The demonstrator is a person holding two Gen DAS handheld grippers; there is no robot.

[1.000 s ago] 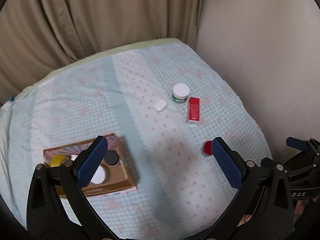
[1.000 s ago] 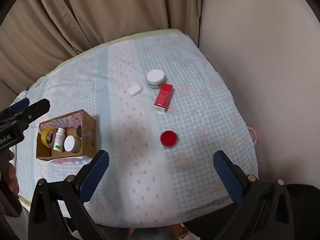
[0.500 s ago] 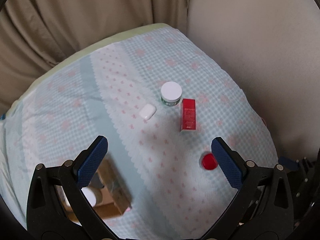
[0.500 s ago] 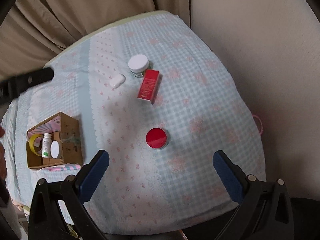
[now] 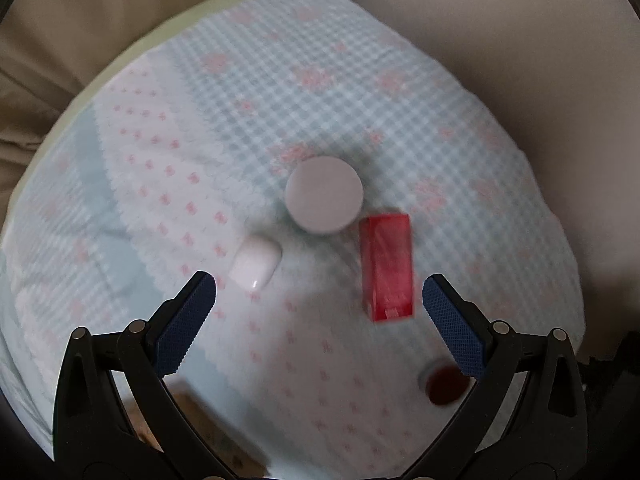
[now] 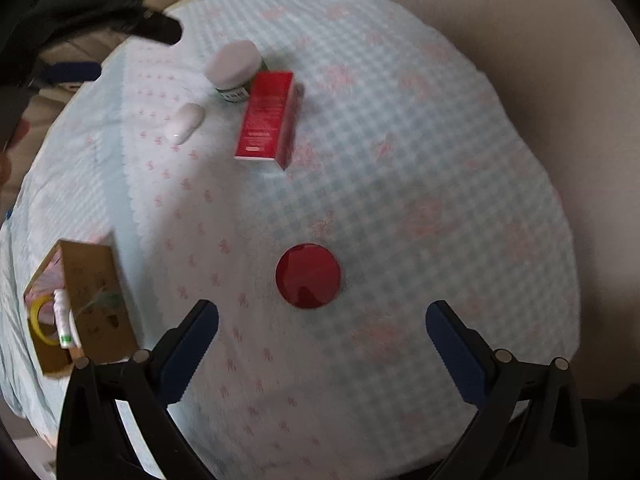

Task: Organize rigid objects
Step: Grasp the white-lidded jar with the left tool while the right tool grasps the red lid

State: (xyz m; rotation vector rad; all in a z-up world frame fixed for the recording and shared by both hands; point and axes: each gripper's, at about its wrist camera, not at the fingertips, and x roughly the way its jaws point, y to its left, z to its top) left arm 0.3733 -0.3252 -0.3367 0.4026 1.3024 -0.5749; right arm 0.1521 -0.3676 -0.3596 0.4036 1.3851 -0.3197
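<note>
The left gripper [image 5: 319,296] hangs above a bed with its blue-padded jaws spread wide and nothing between them. Just past its left fingertip, at about 11 o'clock, lies a small white case [image 5: 256,264]; a white-lidded jar [image 5: 324,194] sits at 12 o'clock beyond it, and a red carton [image 5: 386,268] lies lengthwise at 1 o'clock, close beside the jar. All three rest on a pale blue checked bedspread [image 5: 400,92] with pink motifs. A round red lid [image 5: 446,384] shows in shadow at 4 o'clock, partly behind the right finger. The view is blurred.

The right gripper [image 6: 322,320] is likewise spread wide and empty, poised over the same bedspread [image 6: 440,160]. The red lid [image 6: 308,275] lies flat just ahead of the fingertips at 12 o'clock, apart from both pads. Farther out, at 11 o'clock, the red carton [image 6: 267,117] lies with the white-lidded jar [image 6: 235,66] touching or nearly touching its far end, and the white case [image 6: 185,123] just left of them. At 9 o'clock stands an open cardboard box [image 6: 96,300] holding a roll of yellow tape [image 6: 40,322] and a small white bottle [image 6: 62,318]. The other gripper's dark frame [image 6: 100,8] crosses the upper left corner at 10 o'clock, against beige curtains [image 5: 120,20].
</note>
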